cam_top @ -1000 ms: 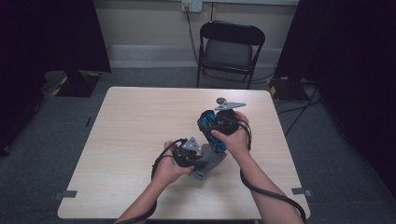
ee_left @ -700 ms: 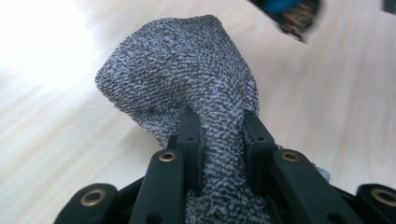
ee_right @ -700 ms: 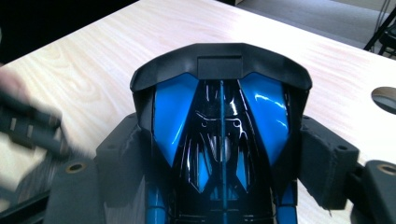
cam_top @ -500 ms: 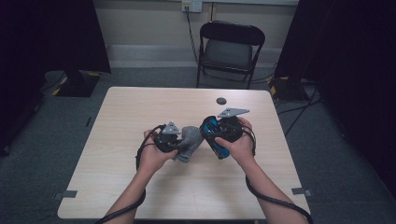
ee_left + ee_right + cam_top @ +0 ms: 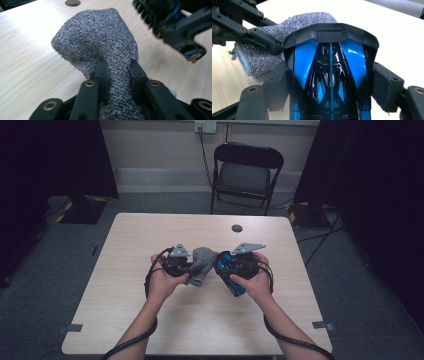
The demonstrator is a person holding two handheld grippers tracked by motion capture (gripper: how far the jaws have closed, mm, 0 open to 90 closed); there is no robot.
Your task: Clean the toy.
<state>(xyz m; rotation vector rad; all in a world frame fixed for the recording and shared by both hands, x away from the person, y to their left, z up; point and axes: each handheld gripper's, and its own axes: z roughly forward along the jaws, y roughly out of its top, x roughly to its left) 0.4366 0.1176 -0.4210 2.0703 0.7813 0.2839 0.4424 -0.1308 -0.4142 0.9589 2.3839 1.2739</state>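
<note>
Held above the middle of the counter [image 5: 150,235], nearer the person's edge: a grey knitted sock [image 5: 100,45], pinched in the left tongs [image 5: 117,75]. Jaws drawn in tight on the bunched middle of the fabric, one end bulging out past them, the ribbed cuff trailing down behind. Probably gripped mid-length so that an end stays free for the other hand.

Clamped in the right tongs [image 5: 329,82]: a glossy blue and black toy car [image 5: 329,70], its sides pressed between the two padded jaws, nose pointing at the sock. Car and sock just beside each other, perhaps touching; cannot tell which. Likely brought close so the car can go into the sock or be wrapped by it.

Farther off, near the far edge: a small dark round hole [image 5: 237,228] in the counter top.
</note>
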